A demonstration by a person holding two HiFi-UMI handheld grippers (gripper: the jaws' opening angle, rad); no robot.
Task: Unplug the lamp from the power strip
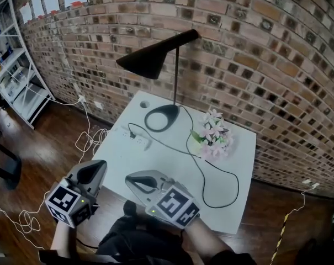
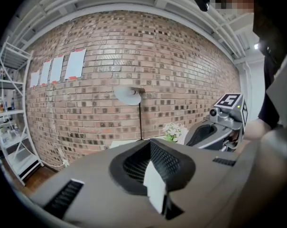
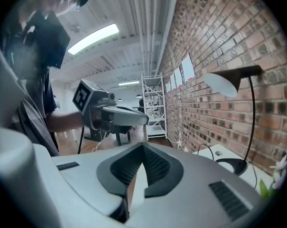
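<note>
A black desk lamp (image 1: 162, 117) stands at the back of the white table (image 1: 233, 175); its shade also shows in the left gripper view (image 2: 128, 95) and the right gripper view (image 3: 228, 82). Its black cord (image 1: 197, 162) loops over the table. A black plug sits in the white power strip (image 1: 136, 138) near the table's left edge. My left gripper (image 1: 100, 164) (image 2: 150, 144) hovers off the table's front left corner, shut and empty. My right gripper (image 1: 129, 179) (image 3: 142, 147) is over the front edge, shut, nothing in it. Both are well short of the strip.
A pot of pink and white flowers (image 1: 213, 138) stands right of the lamp. The brick wall (image 1: 255, 48) runs behind the table. A white shelf rack (image 1: 15, 70) stands at the far left. Loose white cables (image 1: 85, 142) lie on the wooden floor.
</note>
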